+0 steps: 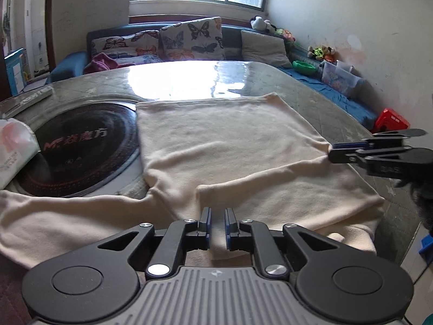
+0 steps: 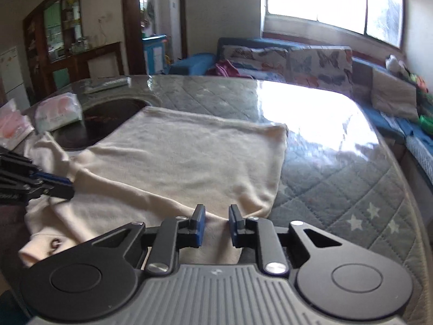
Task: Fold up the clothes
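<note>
A cream long-sleeved garment lies spread on the quilted table, one sleeve trailing to the left. My left gripper hovers over its near hem with a narrow gap between the jaws and nothing visibly between them. My right gripper touches the garment's right side at a fold, and the cloth looks pulled toward its tips. In the right wrist view the garment lies ahead, my right gripper stands slightly open over a cloth ridge, and my left gripper enters from the left.
A round black cooktop sits in the table under the garment's left edge. Plastic-wrapped packs lie at the far left. A sofa with butterfly cushions stands behind the table. A red stool stands on the right.
</note>
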Available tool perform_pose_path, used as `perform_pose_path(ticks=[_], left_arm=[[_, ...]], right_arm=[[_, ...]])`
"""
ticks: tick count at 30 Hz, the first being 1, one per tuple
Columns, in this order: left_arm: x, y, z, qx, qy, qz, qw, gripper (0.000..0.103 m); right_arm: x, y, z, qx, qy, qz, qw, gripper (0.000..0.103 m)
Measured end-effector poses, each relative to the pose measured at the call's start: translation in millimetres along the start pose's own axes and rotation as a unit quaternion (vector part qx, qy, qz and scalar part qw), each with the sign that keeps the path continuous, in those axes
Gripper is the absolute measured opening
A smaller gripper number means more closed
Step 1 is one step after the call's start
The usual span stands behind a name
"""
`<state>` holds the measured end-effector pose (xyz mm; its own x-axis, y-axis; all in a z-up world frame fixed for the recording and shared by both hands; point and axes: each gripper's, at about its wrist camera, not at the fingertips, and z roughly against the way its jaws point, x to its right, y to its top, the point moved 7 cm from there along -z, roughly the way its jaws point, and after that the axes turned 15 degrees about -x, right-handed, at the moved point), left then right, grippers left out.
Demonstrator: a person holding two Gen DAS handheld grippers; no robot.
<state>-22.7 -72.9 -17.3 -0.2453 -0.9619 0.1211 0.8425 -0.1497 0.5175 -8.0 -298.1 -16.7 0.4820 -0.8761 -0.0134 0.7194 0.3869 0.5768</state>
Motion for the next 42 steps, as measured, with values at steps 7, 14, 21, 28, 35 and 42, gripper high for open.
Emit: perform_pose_path(ticks=[7,14,21,28,35,42], left_arm=[[-11,-10,5,0.003,-0.005,0.030,0.9995,0.023],[-58,-18,36,0.038,0.067,0.096,0.9923,0.051],[-132,-40,58,0.044,0.146,0.216,0.9642,0.057],[-203,-56,72,0.055,0.202,0.309,0.9278,0.056],[-230,-55,60,0.046,0.201,0.337,0.9188,0.041],[-230,-52,53,0.059,0.191,0.349,0.9155,0.007]], right_arm=[[-25,-4,6,-0.003,0.023,0.031,0.999,0.017],[-51,-7,10,-0.007,0.048,0.061,0.997,0.019],[-105,4,-9,-0.014,0.082,0.123,0.989,0.019],[-131,2,-17,-0.028,0.091,0.160,0.983,0.019],[-122,4,-2,-0.017,0.091,0.141,0.986,0.020],[-107,0,4,-0.016,0.080,0.119,0.989,0.020]])
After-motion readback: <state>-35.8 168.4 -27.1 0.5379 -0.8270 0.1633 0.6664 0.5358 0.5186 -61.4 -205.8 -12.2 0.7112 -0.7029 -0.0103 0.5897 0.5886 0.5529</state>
